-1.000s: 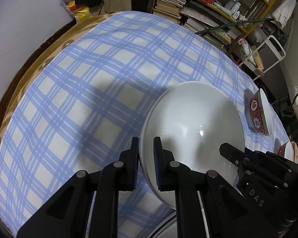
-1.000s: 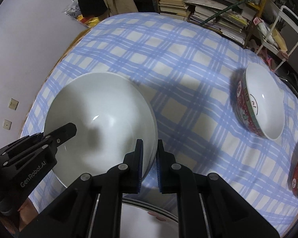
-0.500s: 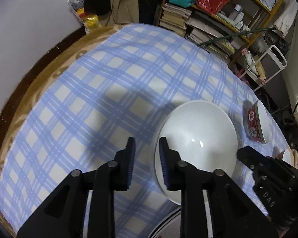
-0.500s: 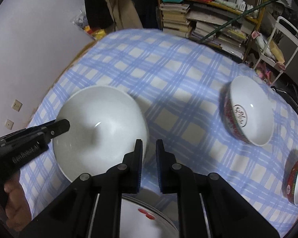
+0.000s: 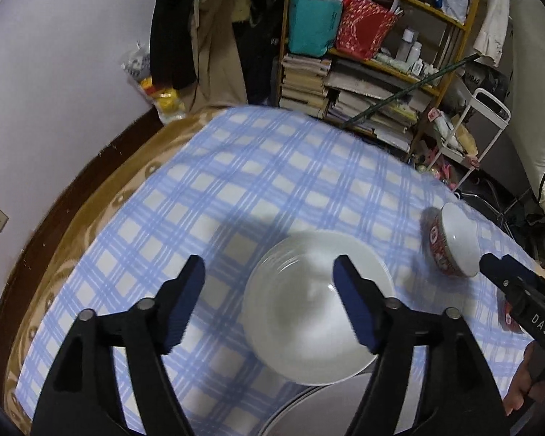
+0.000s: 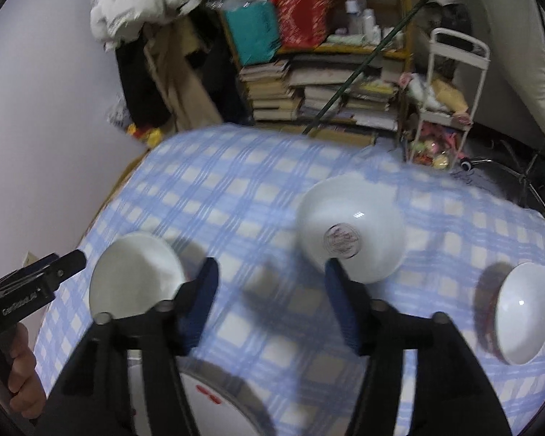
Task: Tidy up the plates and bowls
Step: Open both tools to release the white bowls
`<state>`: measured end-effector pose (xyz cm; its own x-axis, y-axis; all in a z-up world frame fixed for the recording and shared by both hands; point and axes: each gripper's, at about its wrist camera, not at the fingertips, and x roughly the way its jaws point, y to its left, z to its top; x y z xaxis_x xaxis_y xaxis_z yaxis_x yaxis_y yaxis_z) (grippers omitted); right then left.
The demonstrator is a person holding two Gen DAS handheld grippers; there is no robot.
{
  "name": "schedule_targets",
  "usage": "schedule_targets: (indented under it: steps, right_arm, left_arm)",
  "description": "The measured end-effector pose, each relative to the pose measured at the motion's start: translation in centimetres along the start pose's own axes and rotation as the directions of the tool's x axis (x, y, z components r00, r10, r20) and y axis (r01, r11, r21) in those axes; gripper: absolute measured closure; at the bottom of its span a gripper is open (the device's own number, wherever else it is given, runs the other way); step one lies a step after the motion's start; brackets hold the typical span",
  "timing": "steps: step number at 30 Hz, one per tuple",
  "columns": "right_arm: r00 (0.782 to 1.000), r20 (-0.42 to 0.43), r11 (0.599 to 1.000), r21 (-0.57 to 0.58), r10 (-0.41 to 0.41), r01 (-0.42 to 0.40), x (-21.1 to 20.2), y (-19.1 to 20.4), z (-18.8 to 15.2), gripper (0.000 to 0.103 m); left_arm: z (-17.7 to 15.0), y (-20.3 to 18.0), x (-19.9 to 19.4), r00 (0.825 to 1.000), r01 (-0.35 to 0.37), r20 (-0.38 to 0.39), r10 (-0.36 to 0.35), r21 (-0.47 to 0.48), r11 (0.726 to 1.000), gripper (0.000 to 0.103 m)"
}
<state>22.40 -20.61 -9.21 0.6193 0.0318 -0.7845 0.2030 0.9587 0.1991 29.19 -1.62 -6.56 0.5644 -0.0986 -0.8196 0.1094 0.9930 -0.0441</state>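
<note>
A large white bowl [image 5: 318, 305] sits on the blue checked tablecloth [image 5: 236, 189]; it also shows in the right wrist view [image 6: 138, 272] at the left. My left gripper [image 5: 269, 290] is open and empty, raised above the bowl's left part. My right gripper [image 6: 270, 290] is open and empty, above the cloth between the white bowl and a red-patterned bowl [image 6: 350, 234]. That red bowl shows in the left wrist view [image 5: 450, 245] too. A second red-rimmed bowl [image 6: 523, 312] sits at the right. A white plate with red marks [image 6: 214, 399] lies at the near edge.
A cluttered bookshelf [image 5: 367, 54] and a white trolley [image 6: 450, 109] stand beyond the table's far edge. Hanging clothes [image 5: 185, 29] and a wall are at the left. The brown table rim [image 5: 91, 203] curves along the left.
Both grippers let go of the white bowl's rim, opened wide and pulled back and up. The bowl now rests on the cloth. The right view has swung toward the red-patterned bowl.
</note>
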Motion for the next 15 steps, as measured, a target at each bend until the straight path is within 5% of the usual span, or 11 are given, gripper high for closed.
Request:
schedule_targets:
  steps: [5,15]
  right_arm:
    - [0.998,0.059,0.999,0.029,-0.031,0.029,-1.0,-2.8,1.0,0.013]
    - [0.994,0.099,0.995,0.093,-0.044,0.035,-1.5,-7.7,1.8,0.012]
  left_arm:
    - [0.6,-2.7,-0.5,1.0,-0.009,-0.008,0.009,0.021,1.0,0.024]
    - [2.6,-9.8,0.1,1.0,0.007,-0.024,-0.004,0.147,0.989,0.023]
